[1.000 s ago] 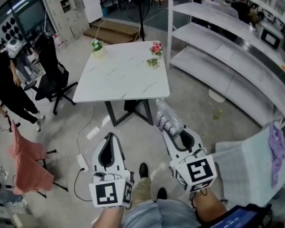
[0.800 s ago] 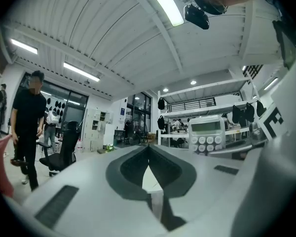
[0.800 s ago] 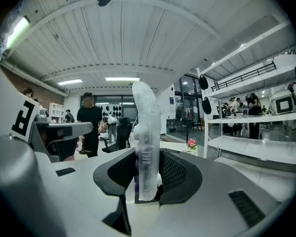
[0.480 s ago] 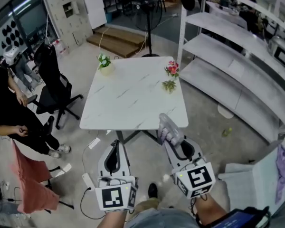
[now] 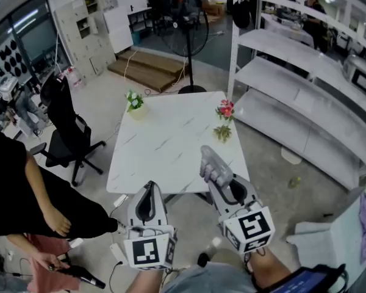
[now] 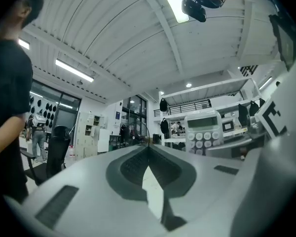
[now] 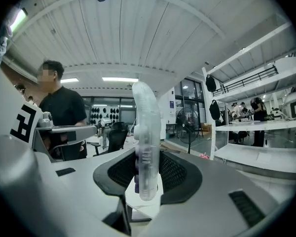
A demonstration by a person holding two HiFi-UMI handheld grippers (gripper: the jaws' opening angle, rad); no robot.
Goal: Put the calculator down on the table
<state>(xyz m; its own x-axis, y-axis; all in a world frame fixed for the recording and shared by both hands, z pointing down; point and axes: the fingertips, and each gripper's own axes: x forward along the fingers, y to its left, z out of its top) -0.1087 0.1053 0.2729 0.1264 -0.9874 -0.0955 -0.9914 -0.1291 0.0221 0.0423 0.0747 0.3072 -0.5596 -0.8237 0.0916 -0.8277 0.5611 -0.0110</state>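
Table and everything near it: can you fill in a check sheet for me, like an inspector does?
Surface: white marbled table, mostly bare.
Job's things: calculator, held on edge at the table's near side, not set down yet.
Clutter: potted plant at the far left corner; red flowers and green sprig along the right edge.
Grippers: left gripper, jaws together, empty; right gripper, jaws clamped on the calculator.
Cables: what looks like a power strip with a cable on the floor.
Surroundings: office chair, standing fan, shelves, person in black.
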